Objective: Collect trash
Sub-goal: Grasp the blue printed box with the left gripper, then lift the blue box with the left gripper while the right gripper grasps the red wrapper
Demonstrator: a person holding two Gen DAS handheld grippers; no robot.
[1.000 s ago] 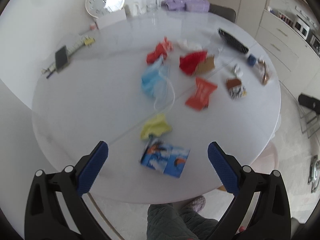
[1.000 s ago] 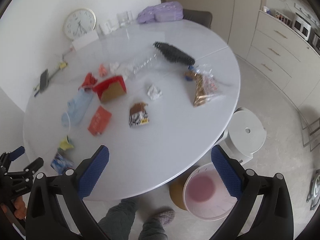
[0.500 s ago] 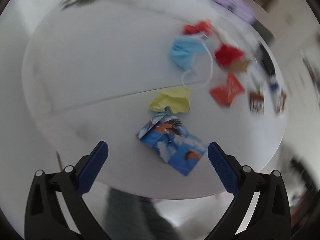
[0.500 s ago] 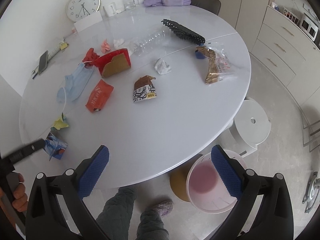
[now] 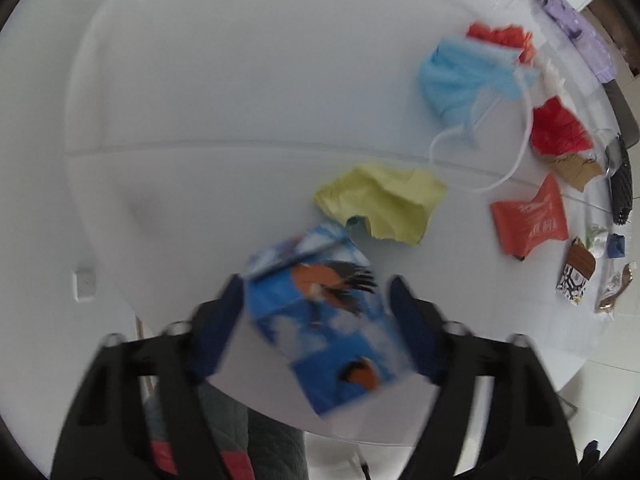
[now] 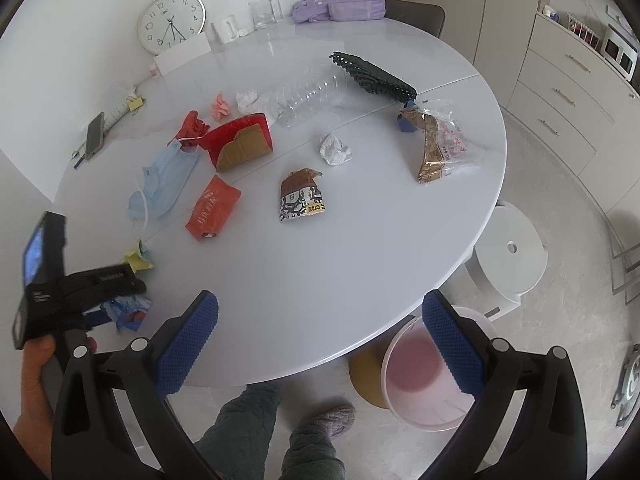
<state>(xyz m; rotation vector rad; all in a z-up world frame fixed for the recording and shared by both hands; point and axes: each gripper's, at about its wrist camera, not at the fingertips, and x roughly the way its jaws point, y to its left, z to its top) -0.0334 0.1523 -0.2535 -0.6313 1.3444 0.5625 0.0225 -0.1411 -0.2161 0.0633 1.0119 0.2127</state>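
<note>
Trash lies scattered over one round white table [image 6: 320,280]. One blue carton [image 5: 320,320] printed with birds sits at the table's 7 o'clock edge, between the two blue pads of the left gripper [image 5: 316,328]; the jaws are closing on it, and motion blur hides whether the pads touch it yet. One crumpled yellow paper [image 5: 384,204] lies just beyond the carton, toward 1 o'clock from it. One blue face mask [image 6: 164,180] lies at 9 o'clock, with two red scraps, one small [image 6: 192,128] and one torn box with a brown flap [image 6: 240,144], toward 10 o'clock. One orange wrapper [image 6: 212,208] and one brown-and-white wrapper [image 6: 300,196] lie near the centre. Two white paper balls are counted, one central [image 6: 336,148] and one at 11 o'clock [image 6: 248,100]. One clear bottle [image 6: 308,96], one black comb-like piece [image 6: 372,76] and one clear snack bag [image 6: 440,144] occupy 12 to 2 o'clock. The right gripper [image 6: 320,344] hangs wide open and empty, off the table's 6 o'clock edge. One pink bucket [image 6: 416,380] stands on the floor below.
</note>
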